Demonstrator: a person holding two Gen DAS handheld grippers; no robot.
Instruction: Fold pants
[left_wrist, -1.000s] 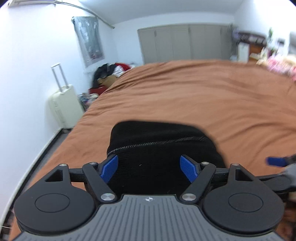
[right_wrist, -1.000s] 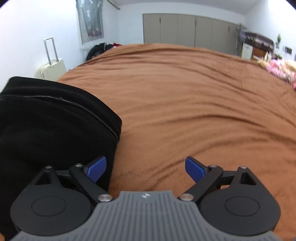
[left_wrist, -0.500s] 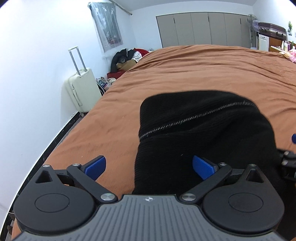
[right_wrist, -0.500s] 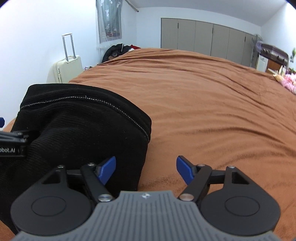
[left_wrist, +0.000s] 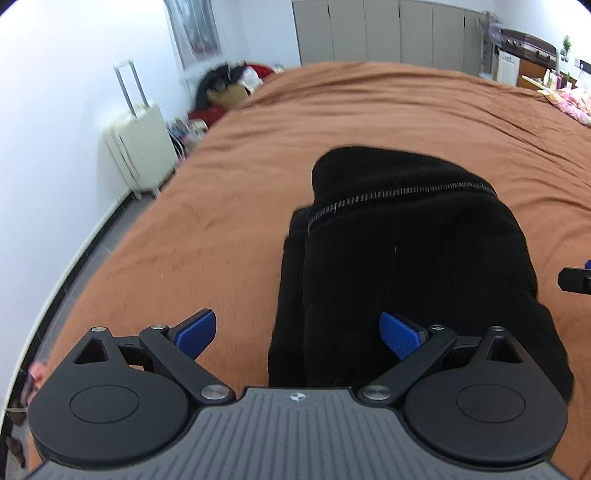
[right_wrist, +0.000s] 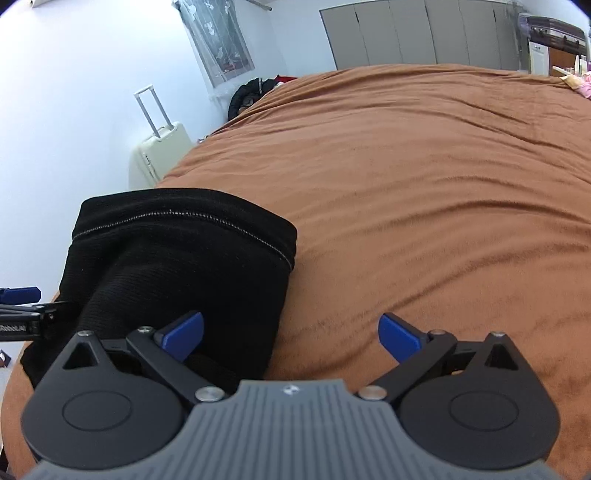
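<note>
Black pants (left_wrist: 406, 258) lie folded into a compact bundle on the brown bed (left_wrist: 369, 118), near its close edge, with a pale stitched seam running across the top layer. Your left tongs (left_wrist: 297, 332) are spread wide and grip nothing: the left pad hangs over bare blanket, the right pad over the pants, so the bundle's left edge sits between them. Your right tongs (right_wrist: 291, 334) are likewise released and empty, straddling the bundle's right edge, left pad over black cloth and right pad over the blanket. You can see each tool from the other's camera: the right one pokes in at the far right of the left view, the left one at the far left of the right view, beside the pants. A cream suitcase (left_wrist: 138, 147) stands on the floor by the white wall, and grey wardrobe doors (left_wrist: 384, 31) close off the far end of the room.
</note>
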